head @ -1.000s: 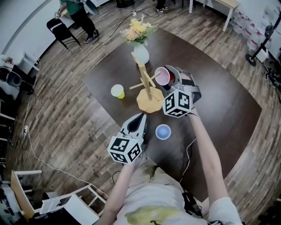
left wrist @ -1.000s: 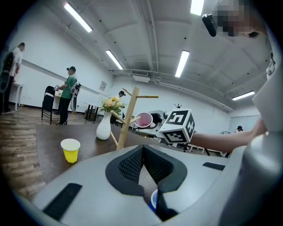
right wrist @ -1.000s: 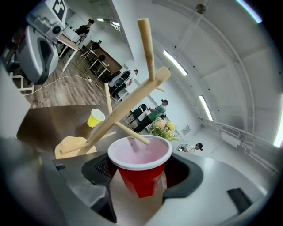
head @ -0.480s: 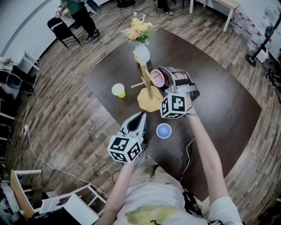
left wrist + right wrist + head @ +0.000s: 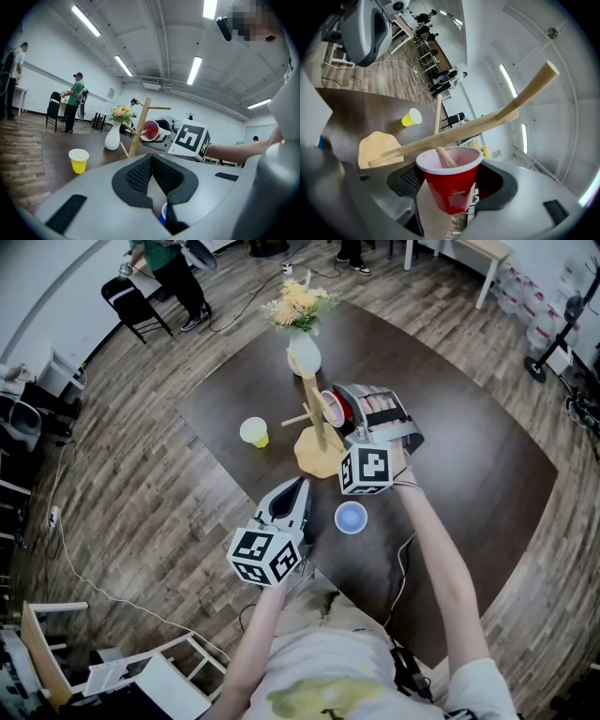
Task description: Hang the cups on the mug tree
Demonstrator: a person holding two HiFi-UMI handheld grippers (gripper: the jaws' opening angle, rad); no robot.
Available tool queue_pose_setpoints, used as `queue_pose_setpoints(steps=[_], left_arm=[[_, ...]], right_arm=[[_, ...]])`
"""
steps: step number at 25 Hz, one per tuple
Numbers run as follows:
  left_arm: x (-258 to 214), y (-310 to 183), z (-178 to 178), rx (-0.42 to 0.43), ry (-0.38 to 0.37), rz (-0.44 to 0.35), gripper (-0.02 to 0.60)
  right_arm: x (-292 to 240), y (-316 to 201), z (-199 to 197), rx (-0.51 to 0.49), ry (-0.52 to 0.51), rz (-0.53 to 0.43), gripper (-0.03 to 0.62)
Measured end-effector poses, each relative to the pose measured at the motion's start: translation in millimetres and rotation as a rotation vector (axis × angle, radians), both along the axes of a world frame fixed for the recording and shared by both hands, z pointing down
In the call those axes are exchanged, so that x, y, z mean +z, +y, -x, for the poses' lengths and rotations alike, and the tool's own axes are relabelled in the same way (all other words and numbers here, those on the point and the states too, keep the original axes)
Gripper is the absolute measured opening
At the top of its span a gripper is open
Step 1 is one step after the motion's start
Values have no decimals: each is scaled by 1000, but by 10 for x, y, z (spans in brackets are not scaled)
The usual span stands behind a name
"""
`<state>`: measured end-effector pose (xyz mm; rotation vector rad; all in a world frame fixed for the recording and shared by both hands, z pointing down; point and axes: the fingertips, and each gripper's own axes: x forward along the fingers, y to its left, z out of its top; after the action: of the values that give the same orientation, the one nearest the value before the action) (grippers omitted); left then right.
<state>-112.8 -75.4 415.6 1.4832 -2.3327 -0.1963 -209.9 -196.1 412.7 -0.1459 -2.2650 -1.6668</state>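
Red cup (image 5: 449,187): red plastic outside, pale inside, with a white rolled rim. From here I see it tipped on its side right beside the mug tree (image 5: 313,413), up off the surface (image 5: 459,437).
Right tool (image 5: 342,411): clamped on the cup, one jaw against each side of its wall.
Mug tree: pale wood, an upright pole with slanting pegs on a rounded base (image 5: 307,463), standing mid-surface.
Right gripper view alone: one peg (image 5: 446,157) reaches in through the cup's mouth, a detail I cannot make out from the head view.
Head view alone: a blue cup (image 5: 350,517) stands mouth up between the two tools. A yellow cup (image 5: 251,433) sits to the left of the tree, and a vase of flowers (image 5: 303,354) stands behind it.
Left gripper view: it shows the cup's open mouth facing the pole, and only a sliver of the blue cup.
Left tool (image 5: 151,164): jaws closed tip to tip with nothing between them, held near the surface's near edge.
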Motion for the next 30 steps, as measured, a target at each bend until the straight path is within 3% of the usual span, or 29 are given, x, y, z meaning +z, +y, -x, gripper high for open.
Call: queue_pose_setpoints(steps=[11, 15, 30], left_arm=[[-30, 37, 5, -4, 2, -6, 23], [-43, 37, -7, -3, 1, -9, 23], [-85, 116, -62, -18, -10, -20, 23]], right_arm=[[13, 65, -1, -2, 26, -12, 324], [97, 150, -23, -26, 57, 14, 356], [-37, 278, -119, -40, 2, 146, 359]])
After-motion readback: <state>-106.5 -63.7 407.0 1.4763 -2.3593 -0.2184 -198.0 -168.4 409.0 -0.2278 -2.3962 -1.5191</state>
